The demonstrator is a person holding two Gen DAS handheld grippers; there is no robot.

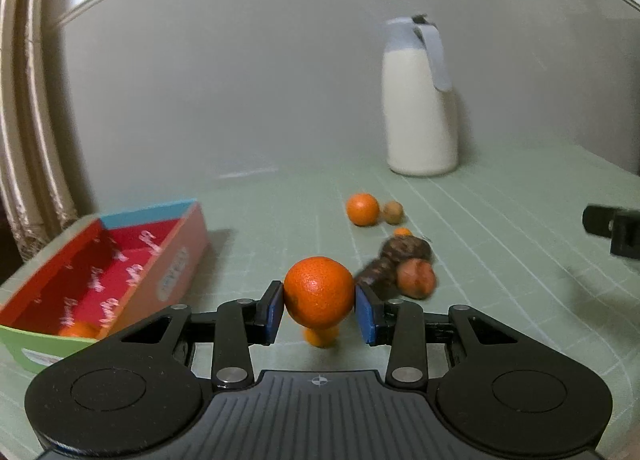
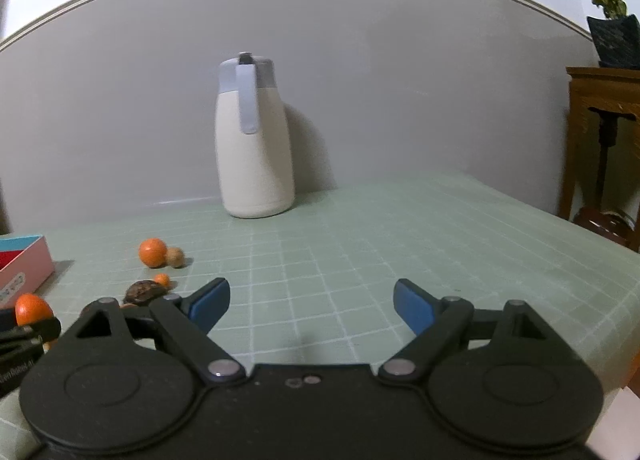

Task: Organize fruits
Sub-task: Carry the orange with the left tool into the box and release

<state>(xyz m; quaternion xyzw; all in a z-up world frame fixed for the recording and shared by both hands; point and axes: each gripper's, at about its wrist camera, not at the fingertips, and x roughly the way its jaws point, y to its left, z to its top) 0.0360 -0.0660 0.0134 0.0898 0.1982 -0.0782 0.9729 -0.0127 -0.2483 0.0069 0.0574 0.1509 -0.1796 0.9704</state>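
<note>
Left gripper [image 1: 319,310] jaws clenched on mandarin [image 1: 319,292], lifted off tabletop [image 1: 500,228]; red box [image 1: 100,280] just left. Right gripper [image 2: 311,306] jaws released, empty.

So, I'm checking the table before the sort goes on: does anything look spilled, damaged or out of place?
Nothing spilled. One dark, mottled piece among the loose fruit looks odd, perhaps spoiled; blur hides what it is. The jug stands upright.
</note>
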